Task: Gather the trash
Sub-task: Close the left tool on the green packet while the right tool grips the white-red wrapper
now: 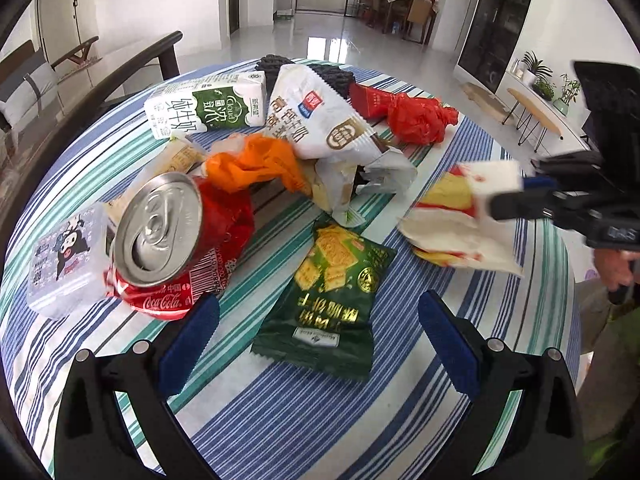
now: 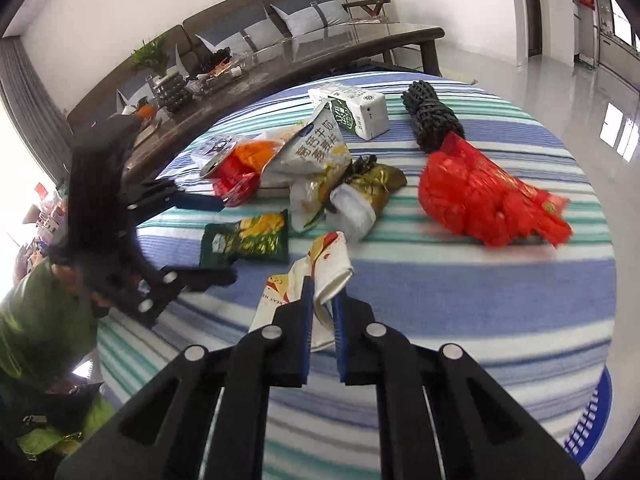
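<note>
1. Right gripper [image 2: 322,304] is pinched on the crumpled white-and-yellow paper wrapper [image 2: 320,264] on the striped tablecloth [image 2: 460,288].
2. Left gripper [image 1: 318,320] is spread wide above the glossy green cracker packet [image 1: 332,300].

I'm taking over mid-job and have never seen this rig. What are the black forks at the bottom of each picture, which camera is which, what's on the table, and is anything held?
Each fork is a hand-held two-finger gripper with a fisheye camera looking along its fingers; a person carries both.

In the left wrist view, the left gripper stands open and empty over a green cracker packet. In the right wrist view, the right gripper is shut on a white paper wrapper with red and yellow print.

The striped tablecloth also holds a crushed Coca-Cola can, a milk carton, a white snack bag, an orange plastic bag, a red plastic bag and a small tissue pack.
</note>
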Tool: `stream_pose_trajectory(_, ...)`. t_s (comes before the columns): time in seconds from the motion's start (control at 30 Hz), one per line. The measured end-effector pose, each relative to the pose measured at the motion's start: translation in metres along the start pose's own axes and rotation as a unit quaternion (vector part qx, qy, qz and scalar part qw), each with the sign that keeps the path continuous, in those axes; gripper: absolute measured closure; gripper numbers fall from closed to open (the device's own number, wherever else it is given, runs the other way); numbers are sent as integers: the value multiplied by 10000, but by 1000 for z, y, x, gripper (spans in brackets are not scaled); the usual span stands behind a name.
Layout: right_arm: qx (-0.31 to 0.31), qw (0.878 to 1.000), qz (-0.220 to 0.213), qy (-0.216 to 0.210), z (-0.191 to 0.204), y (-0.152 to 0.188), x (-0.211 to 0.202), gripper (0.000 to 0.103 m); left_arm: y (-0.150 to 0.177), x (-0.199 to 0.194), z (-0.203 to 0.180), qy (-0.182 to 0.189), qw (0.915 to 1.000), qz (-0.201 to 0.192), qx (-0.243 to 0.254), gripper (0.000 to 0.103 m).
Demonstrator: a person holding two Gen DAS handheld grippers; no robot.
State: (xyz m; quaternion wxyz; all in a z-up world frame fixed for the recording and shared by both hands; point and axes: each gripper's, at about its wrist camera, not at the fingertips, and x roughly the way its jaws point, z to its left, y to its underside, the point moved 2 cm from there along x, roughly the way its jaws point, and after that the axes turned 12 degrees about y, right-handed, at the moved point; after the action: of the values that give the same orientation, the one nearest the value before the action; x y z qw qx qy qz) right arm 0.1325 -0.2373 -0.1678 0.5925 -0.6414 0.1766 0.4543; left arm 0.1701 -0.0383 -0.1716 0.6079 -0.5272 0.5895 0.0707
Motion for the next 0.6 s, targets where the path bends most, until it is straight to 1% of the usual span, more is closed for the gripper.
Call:
stream_pose_trajectory(0.1, 210, 9998, 54, 53, -9, 18, -15, 94, -3, 6, 0, -45, 9999, -110, -1, 5)
stream_pose_trajectory(0.2, 310, 9994, 162, 68, -14, 37, -21, 94, -8, 14, -1, -47, 9999, -118, -17, 6)
stream_pose_trajectory(0.27, 314, 9992, 246, 64, -14, 44, -20, 94, -8, 20, -5, 19, 10000, -50, 44, 15)
stream_pose_trajectory(0.3, 318, 9991, 268, 78, -15, 47, -19, 94, -7, 21, -8, -19, 9999, -24, 120, 19)
stream_pose_trajectory(0.37, 347, 9990, 272, 47, -16, 49, -19, 93, -6, 23, -17, -59, 9993, 50, 377, 33)
stream_pose_trajectory(0.4, 364, 9990, 273, 22, -17, 50, -20, 92, -6, 23, -20, -74, 9989, 83, 444, 38)
stream_pose_trajectory(0.43, 375, 9989, 282, 10, -18, 49, -19, 90, -5, 23, -24, -95, 9985, 112, 525, 47)
stream_pose_trajectory(0.47, 382, 9988, 299, 14, -20, 47, -17, 83, -4, 21, -25, -49, 9984, 123, 542, 58)
stream_pose_trajectory(0.53, 404, 9987, 325, 15, -21, 44, -12, 69, -2, 18, -26, 24, 9987, 145, 491, 63)
stream_pose_trajectory(0.6, 446, 9984, 342, -30, -23, 41, -8, 69, 2, 14, -28, 90, 9990, 141, 425, 67)
